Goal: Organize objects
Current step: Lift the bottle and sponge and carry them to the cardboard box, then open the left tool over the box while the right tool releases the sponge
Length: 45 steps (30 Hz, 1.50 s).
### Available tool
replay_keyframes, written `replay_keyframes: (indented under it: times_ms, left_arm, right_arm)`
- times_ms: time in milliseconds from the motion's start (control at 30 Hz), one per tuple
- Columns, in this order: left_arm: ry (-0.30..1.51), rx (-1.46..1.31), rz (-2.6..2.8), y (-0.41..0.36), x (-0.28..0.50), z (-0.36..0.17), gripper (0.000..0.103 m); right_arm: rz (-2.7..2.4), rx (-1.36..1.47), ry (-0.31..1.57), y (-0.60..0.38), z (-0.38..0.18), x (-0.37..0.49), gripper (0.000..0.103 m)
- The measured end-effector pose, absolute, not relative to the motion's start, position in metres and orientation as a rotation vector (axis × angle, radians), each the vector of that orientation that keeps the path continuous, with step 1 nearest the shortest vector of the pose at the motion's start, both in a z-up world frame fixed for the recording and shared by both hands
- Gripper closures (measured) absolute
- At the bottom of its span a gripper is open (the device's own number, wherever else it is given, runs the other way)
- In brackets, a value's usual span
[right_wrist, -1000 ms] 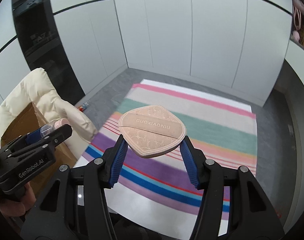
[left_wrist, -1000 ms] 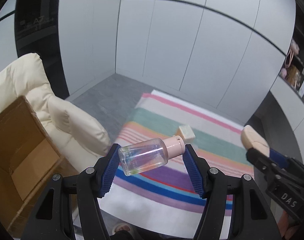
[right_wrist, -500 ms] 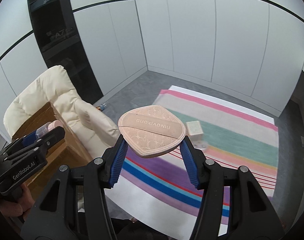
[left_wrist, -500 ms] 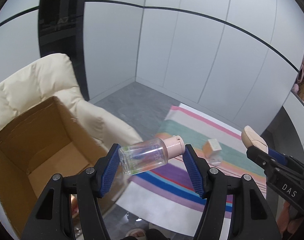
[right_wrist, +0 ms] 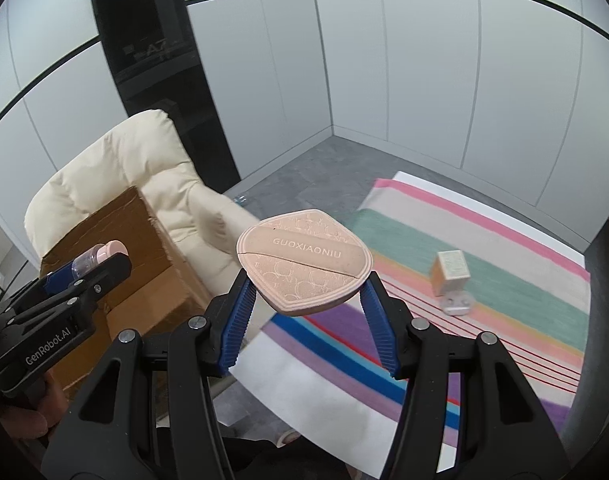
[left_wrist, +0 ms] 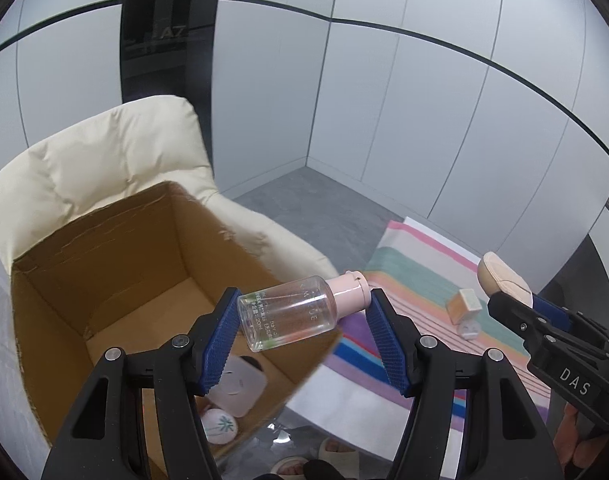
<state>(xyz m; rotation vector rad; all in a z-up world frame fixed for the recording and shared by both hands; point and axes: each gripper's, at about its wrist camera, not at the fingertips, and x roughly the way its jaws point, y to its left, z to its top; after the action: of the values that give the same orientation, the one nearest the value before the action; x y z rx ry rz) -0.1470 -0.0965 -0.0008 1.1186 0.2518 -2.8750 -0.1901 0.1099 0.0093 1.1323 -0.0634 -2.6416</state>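
Observation:
My left gripper [left_wrist: 304, 320] is shut on a clear bottle with a pink cap [left_wrist: 292, 316], held sideways above the open cardboard box [left_wrist: 116, 264]. The box holds a white case [left_wrist: 240, 390] and a round white item [left_wrist: 220, 426]. My right gripper [right_wrist: 306, 296] is shut on a pink powder puff [right_wrist: 304, 260] marked GUOXIAONIU, to the right of the box [right_wrist: 116, 240]. The left gripper with the bottle [right_wrist: 96, 258] shows at the left of the right wrist view; the right gripper with the puff [left_wrist: 500, 276] shows at the right of the left wrist view.
The box rests on a cream padded chair [left_wrist: 104, 160]. A striped rug [right_wrist: 484, 264] covers the floor, with a small orange-and-white box [right_wrist: 450, 272] and a small white item [right_wrist: 458, 306] on it. White panel walls stand behind. Slippered feet [left_wrist: 336, 448] show below.
Both grippers have swung left, away from the rug and toward the chair. The box now lies under the left gripper. Both keep their hold.

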Motion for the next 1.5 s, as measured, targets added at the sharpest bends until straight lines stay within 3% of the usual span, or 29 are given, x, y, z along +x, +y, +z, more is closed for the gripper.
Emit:
replay_keyframes:
  times_ms: [267, 333, 400, 467, 1500]
  left_arm:
    - [0.282, 1.122, -2.82, -0.132, -0.136, -0.005, 0.037]
    - [0.294, 1.121, -2.834, -0.138, -0.133, -0.004, 0.032]
    - [0.284, 1.104, -2.833, -0.143, -0.129, -0.003, 0.011]
    - [0.268, 1.048, -2.815, -0.151, -0.123, 0.002, 0.0]
    - [0.286, 1.003, -2.495, -0.286, -0.065, -0.004, 0.0]
  right_arm:
    - [-2.585, 1.106, -0.028, 0.071, 0.012, -0.188, 0.046]
    - [-2.565, 1.095, -0.022, 0.06, 0.014, -0.186, 0.046]
    - [-2.55, 1.088, -0.016, 0.05, 0.014, -0.186, 0.046]
    - [-2.535, 1.084, -0.008, 0.04, 0.014, -0.185, 0.046]
    - [-2.275, 1.084, 0.099, -0.1, 0.006, -0.156, 0.044]
